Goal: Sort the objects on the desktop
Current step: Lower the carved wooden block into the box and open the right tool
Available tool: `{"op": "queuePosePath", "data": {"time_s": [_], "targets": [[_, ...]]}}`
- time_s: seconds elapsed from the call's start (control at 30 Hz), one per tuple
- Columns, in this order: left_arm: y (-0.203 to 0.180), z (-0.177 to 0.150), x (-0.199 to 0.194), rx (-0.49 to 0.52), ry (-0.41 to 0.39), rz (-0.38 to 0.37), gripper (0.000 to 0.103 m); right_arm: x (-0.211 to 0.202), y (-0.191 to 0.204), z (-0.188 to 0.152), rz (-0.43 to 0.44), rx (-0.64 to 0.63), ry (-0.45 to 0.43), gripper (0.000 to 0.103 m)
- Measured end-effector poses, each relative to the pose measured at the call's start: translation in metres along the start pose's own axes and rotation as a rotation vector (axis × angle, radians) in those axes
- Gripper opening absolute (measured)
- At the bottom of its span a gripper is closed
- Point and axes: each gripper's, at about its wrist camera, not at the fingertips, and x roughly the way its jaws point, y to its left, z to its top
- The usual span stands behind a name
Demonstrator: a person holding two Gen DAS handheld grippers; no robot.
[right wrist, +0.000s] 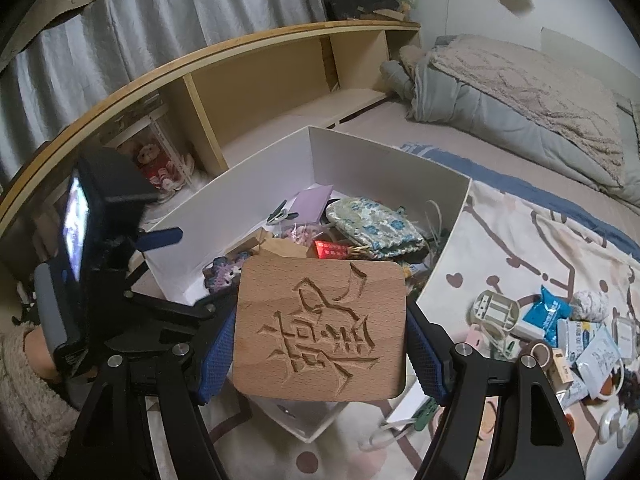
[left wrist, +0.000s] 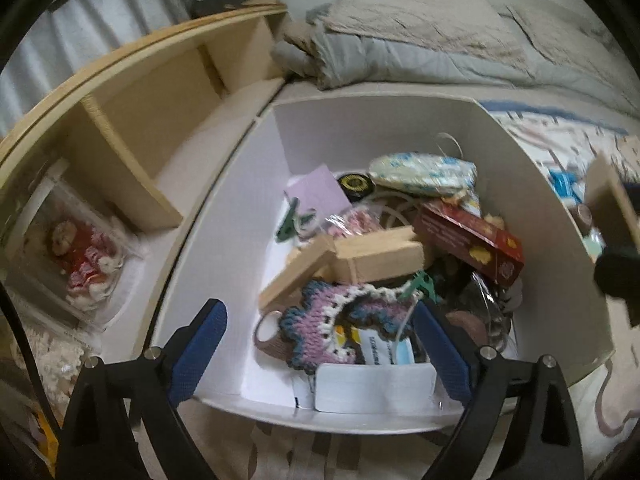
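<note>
Both grippers are in our hands. Our right gripper (right wrist: 320,344) clamps a wooden plaque (right wrist: 322,330) by its side edges between the blue pads (right wrist: 218,354), holding it flat toward the right wrist camera, just in front of the near corner of the white box (right wrist: 360,160). Large characters are carved into the plaque's face; we can see the strokes clearly but cannot read them. Our left gripper (left wrist: 320,340) hangs with its jaws spread wide and nothing between them, over the near end of the same box (left wrist: 224,220).

From the left wrist we see into the box: a crocheted purple piece (left wrist: 320,320), pale wooden blocks (left wrist: 360,260), a red carton (left wrist: 468,240) with gold print too blurred to read, a lilac card (left wrist: 316,192), a green clip (left wrist: 290,226), a floral pouch (left wrist: 424,172) and a white case (left wrist: 374,388) against the near wall. A small label beside the case has dark lettering we cannot make out.

Only the right wrist view shows the patterned bedspread (right wrist: 520,240) beside the box, where a blue packet (right wrist: 546,310), a white round holder (right wrist: 496,308), a tape roll (right wrist: 538,350) and white sachets (right wrist: 596,356) lie scattered; their print is too small to read. It also shows the left gripper's body (right wrist: 104,216) with a lit screen. Both views catch the wooden shelf (left wrist: 132,128) holding a boxed doll in red (left wrist: 84,264).
</note>
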Motion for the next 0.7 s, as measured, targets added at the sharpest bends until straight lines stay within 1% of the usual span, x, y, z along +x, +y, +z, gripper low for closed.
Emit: {"op": "queuePosePath", "data": {"time_s": [0.13, 0.2, 0.3, 0.37, 0.47, 0.53, 0.7], "targets": [[0.027, 0.002, -0.008, -0.126, -0.035, 0.037, 0.095, 0.007, 0.002, -0.001, 0.013, 0.01, 0.023, 0.076], [0.041, 0.002, -0.015, -0.185, -0.06, 0.049, 0.095, 0.011, 0.004, -0.001, 0.001, 0.018, 0.045, 0.076], [0.056, 0.001, -0.024, -0.245, -0.111, 0.081, 0.095, 0.017, 0.007, -0.002, -0.008, 0.022, 0.077, 0.076], [0.064, 0.0, -0.028, -0.281, -0.128, 0.081, 0.095, 0.022, 0.008, -0.004, -0.024, 0.029, 0.1, 0.076], [0.072, -0.002, -0.034, -0.322, -0.148, 0.071, 0.095, 0.029, 0.009, -0.007, -0.023, 0.064, 0.136, 0.076], [0.074, -0.003, -0.037, -0.331, -0.157, 0.072, 0.095, 0.033, 0.011, -0.008, -0.033, 0.075, 0.152, 0.076], [0.075, -0.005, -0.034, -0.337, -0.144, 0.064, 0.095, 0.038, 0.015, -0.007, -0.065, 0.08, 0.162, 0.076]]}}
